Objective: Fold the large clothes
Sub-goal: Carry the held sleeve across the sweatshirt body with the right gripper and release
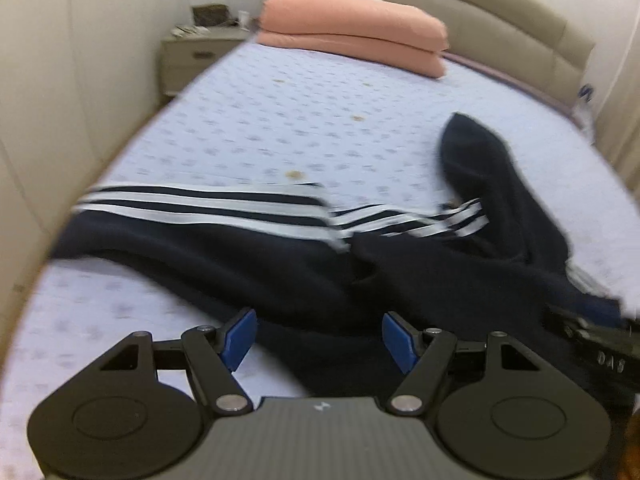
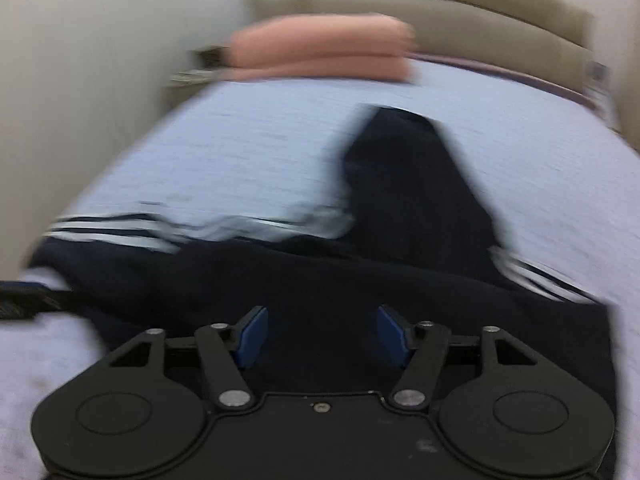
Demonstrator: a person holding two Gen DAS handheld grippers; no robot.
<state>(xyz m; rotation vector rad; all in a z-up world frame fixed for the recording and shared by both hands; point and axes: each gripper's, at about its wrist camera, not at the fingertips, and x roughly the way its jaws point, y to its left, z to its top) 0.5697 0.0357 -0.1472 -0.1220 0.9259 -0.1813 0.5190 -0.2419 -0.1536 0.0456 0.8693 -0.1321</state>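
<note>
Lying crumpled across bed (image 1: 248, 120) near edge: dark striped garment (image 1: 248, 248), unfolded, folding all still to do. Left gripper (image 1: 320, 344) & right gripper (image 2: 322, 336): jaws apart, nothing held.

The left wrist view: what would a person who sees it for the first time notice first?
First the dark garment with white stripes, spread unfolded across the near part of the bed. Then the pink pillows, stacked at the far end against the beige headboard. At the bottom edge, the left gripper stands open above the dark cloth, holding nothing.
</note>
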